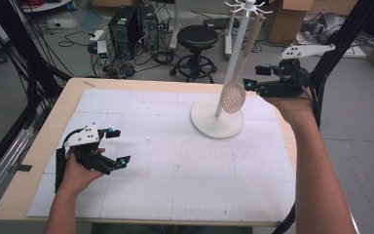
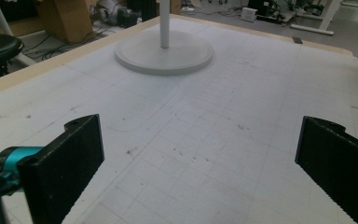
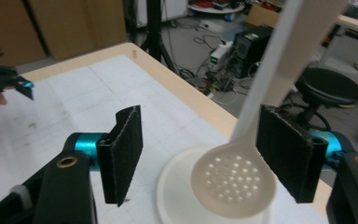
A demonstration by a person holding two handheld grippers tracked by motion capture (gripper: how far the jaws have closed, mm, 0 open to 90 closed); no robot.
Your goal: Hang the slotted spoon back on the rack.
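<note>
Left gripper (image 1: 114, 146): low over the near left of the mat (image 1: 175, 185), jaws spread wide on nothing. Right gripper (image 3: 198, 154): raised at the far right, jaws parted, pads clear of the spoon (image 3: 233, 179), whose perforated bowl hangs between them. The spoon hangs from the rack (image 1: 217, 124), just above its round base.

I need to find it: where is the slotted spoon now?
In the high view the slotted spoon hangs from the white stand, far right, beside the right tool.
</note>
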